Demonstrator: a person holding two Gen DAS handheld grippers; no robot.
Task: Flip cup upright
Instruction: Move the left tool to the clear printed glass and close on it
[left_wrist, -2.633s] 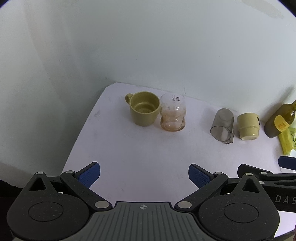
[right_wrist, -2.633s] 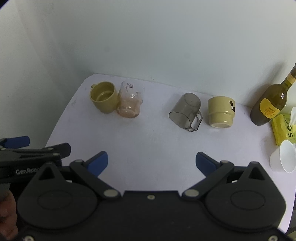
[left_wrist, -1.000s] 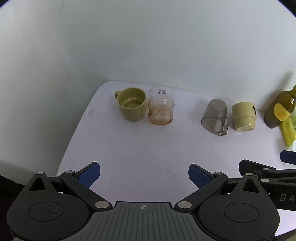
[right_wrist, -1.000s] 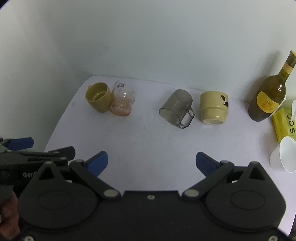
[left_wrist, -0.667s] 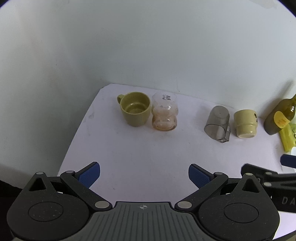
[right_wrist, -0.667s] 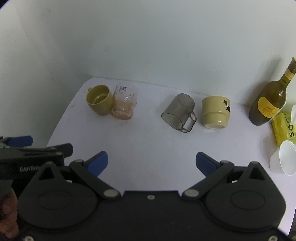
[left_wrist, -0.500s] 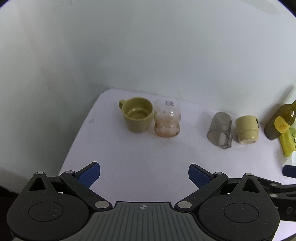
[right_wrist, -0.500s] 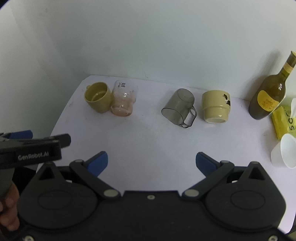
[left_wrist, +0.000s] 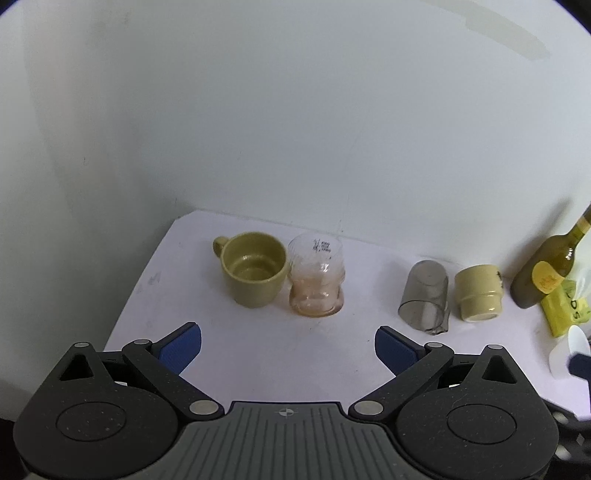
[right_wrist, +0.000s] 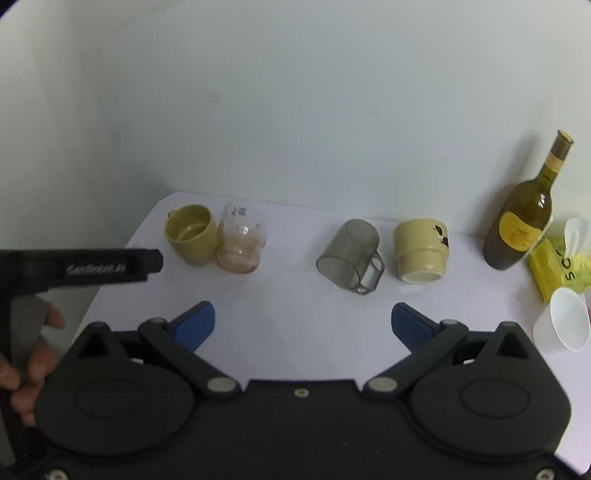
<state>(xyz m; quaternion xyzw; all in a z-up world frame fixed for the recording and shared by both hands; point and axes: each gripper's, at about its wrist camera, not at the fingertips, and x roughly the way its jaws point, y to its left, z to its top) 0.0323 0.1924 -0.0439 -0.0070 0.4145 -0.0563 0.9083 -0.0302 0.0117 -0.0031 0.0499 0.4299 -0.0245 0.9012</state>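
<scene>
Both tools idle above the near edge of the white surface (right_wrist: 295, 314), nothing gripped.

Left tool (left_wrist: 288, 341): blue pads spread wide, empty. Directly ahead of it stand an olive mug (left_wrist: 255, 269), upright, mouth open to the camera, and a clear pinkish glass (left_wrist: 316, 275) touching the mug's right side. Both look already righted, which is probably why they sit grouped apart from the rest.

Right tool (right_wrist: 303, 323): pads likewise spread, empty. Ahead and slightly right of it lies the smoky transparent cup (right_wrist: 349, 254), on its side, mouth toward the tool, handle on its near-right. Just right of that, a cream mug (right_wrist: 421, 249) sits upside down, or nearly so, rim towards the surface.

Either could be the task's cup; judging by reach, the right tool is better lined up for both.

Further right of the right tool: wine bottle (right_wrist: 524, 218) by the wall, yellow packet (right_wrist: 554, 271), white paper cup (right_wrist: 565, 325) tipped over. Kept to the edge, seemingly clutter.

No flip begun yet.
</scene>
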